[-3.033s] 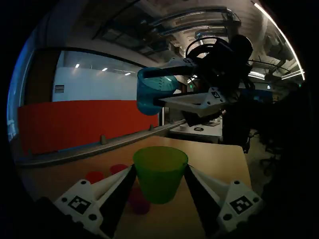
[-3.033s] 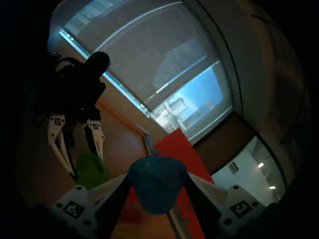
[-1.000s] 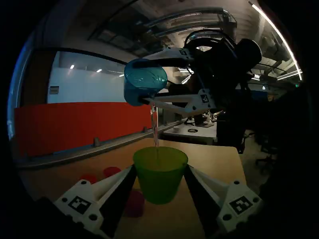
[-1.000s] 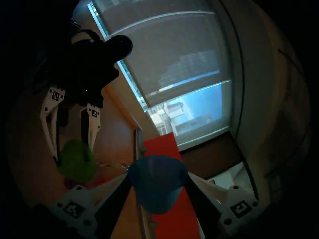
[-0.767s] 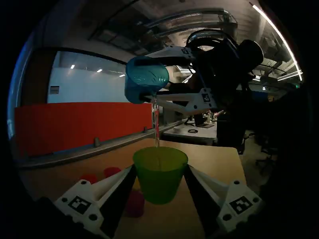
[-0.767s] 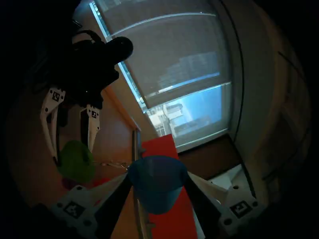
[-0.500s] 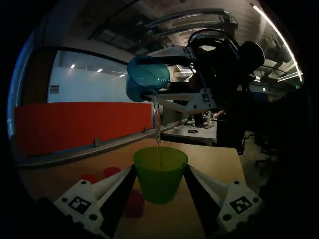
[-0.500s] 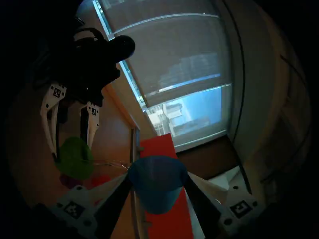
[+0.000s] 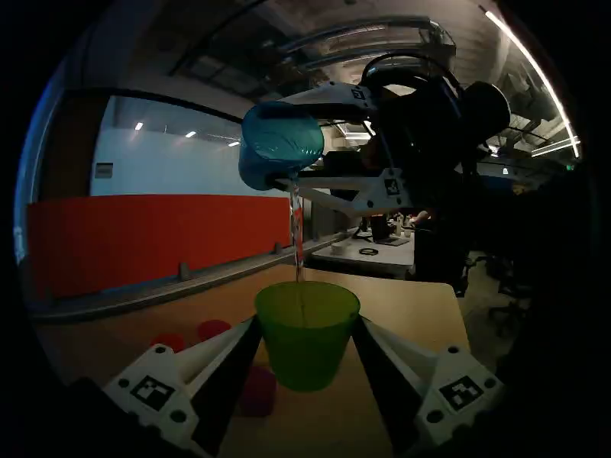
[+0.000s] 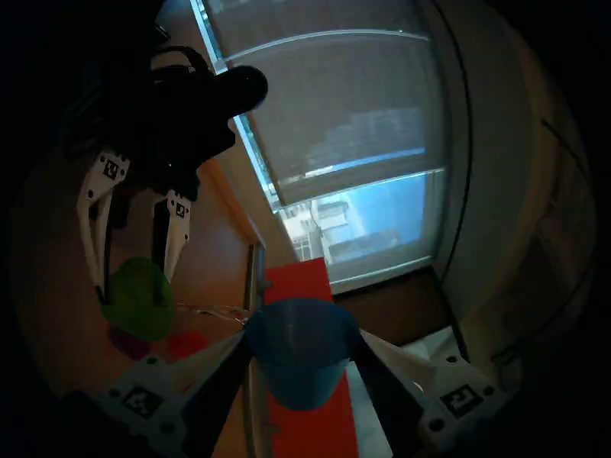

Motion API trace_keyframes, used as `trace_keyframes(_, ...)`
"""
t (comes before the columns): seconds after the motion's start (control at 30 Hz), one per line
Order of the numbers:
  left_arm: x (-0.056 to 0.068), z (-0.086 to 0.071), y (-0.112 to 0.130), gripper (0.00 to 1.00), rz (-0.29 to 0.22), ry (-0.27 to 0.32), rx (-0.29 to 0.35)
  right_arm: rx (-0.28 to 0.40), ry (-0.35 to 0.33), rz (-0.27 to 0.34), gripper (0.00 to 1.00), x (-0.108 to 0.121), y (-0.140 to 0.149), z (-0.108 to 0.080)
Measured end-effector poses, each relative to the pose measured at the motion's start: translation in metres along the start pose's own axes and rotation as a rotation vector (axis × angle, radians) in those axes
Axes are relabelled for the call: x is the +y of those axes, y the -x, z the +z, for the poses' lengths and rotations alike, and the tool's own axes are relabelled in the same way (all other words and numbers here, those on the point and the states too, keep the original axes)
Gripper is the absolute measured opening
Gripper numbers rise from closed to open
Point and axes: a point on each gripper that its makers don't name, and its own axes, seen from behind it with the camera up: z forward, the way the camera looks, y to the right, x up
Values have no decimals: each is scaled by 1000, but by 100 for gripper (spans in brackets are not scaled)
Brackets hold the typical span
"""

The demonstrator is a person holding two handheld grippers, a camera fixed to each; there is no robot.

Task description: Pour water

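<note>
Blue cup (image 9: 279, 149): tilted more than before, clamped in right hand-held gripper (image 10: 302, 336).
Water (image 9: 296, 229): now falling toward 6 o'clock into green cup (image 9: 307, 343).
Left hand-held gripper (image 9: 307, 324): holds green cup.

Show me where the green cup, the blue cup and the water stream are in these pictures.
green cup (image 9: 307, 347), left gripper view, front wall below the rim.
blue cup (image 9: 276, 146), left gripper view, tilted side wall.
water stream (image 9: 296, 229), left gripper view, middle of the fall.
</note>
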Motion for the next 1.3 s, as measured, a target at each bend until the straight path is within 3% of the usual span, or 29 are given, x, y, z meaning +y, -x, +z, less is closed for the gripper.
trace_keyframes(1.3,-1,3,-1,83,-7,1,-3,6,55,-150,90,23,-10,-3)
